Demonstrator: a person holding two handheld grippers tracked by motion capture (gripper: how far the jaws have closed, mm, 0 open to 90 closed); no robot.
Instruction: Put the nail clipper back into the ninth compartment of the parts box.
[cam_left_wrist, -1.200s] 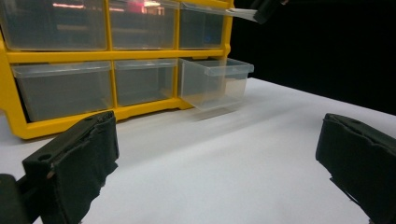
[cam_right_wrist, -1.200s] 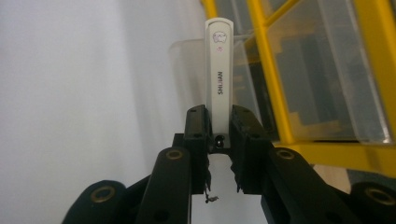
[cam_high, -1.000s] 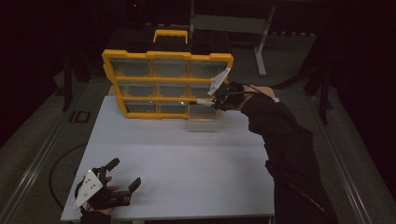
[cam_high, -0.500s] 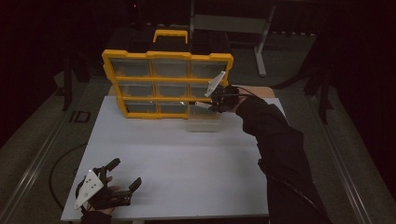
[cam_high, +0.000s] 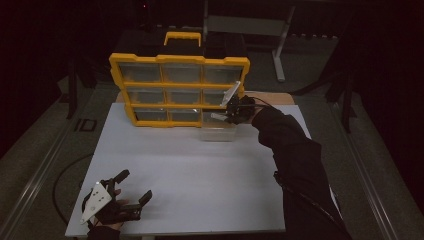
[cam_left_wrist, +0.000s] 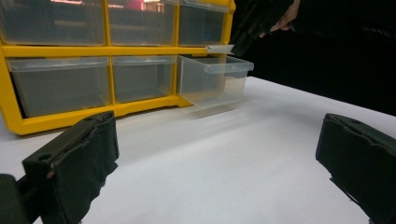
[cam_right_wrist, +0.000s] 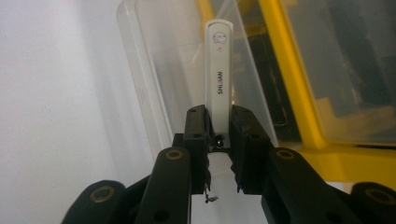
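Over the pulled-out drawer (cam_right_wrist: 154, 79) at the table's far edge, a white stick (cam_right_wrist: 219, 70) is clamped in the right gripper (cam_right_wrist: 218, 123).
At the near left corner of the table (cam_high: 200, 170), the left gripper (cam_high: 131, 186) is held wide apart, nothing between its jaws; the drawer belongs to the yellow organizer (cam_high: 180, 59).

High view looks forward and down over the bench (cam_high: 200, 170), cabinet (cam_high: 180, 60) at 12 o'clock. Left gripper view sits low, facing that cabinet (cam_left_wrist: 93, 51) and open drawer (cam_left_wrist: 215, 79). Right gripper view peers closely into the same drawer (cam_right_wrist: 154, 84).
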